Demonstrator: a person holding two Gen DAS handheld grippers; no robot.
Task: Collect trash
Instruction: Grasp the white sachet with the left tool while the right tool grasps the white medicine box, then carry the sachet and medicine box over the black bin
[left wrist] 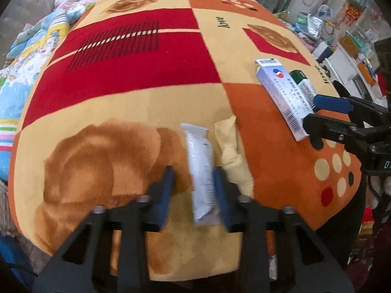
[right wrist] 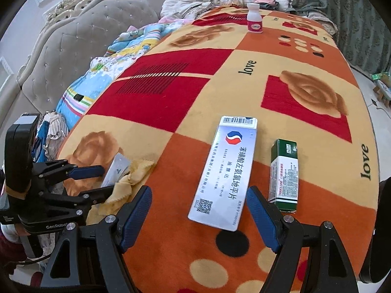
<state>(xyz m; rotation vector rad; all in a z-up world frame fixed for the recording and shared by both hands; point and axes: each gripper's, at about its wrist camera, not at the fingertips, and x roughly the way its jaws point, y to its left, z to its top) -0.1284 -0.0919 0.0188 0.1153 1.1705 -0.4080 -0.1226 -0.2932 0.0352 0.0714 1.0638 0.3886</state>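
On a bed spread with a patterned blanket (right wrist: 200, 112), my left tongs (left wrist: 194, 190) hang released around a white sachet (left wrist: 200, 171), the blue pads (left wrist: 166, 190) flanking it without pinching. A crumpled yellow wrapper (left wrist: 231, 156) lies just beside the sachet, touching its far edge. My right tongs (right wrist: 199, 210) are likewise released, spread on either side of the near end of a long white medicine box (right wrist: 223, 171) lying flat on the orange patch. A smaller green-and-white box (right wrist: 283, 173) lies just beside it (to its right, apart from it, near my right pad). Far across the blanket a small white bottle (right wrist: 254, 18) with a pink label stands upright. A padded grey headboard (right wrist: 80, 39) and crumpled bedding (right wrist: 117, 56) sit beyond the blanket's left edge.
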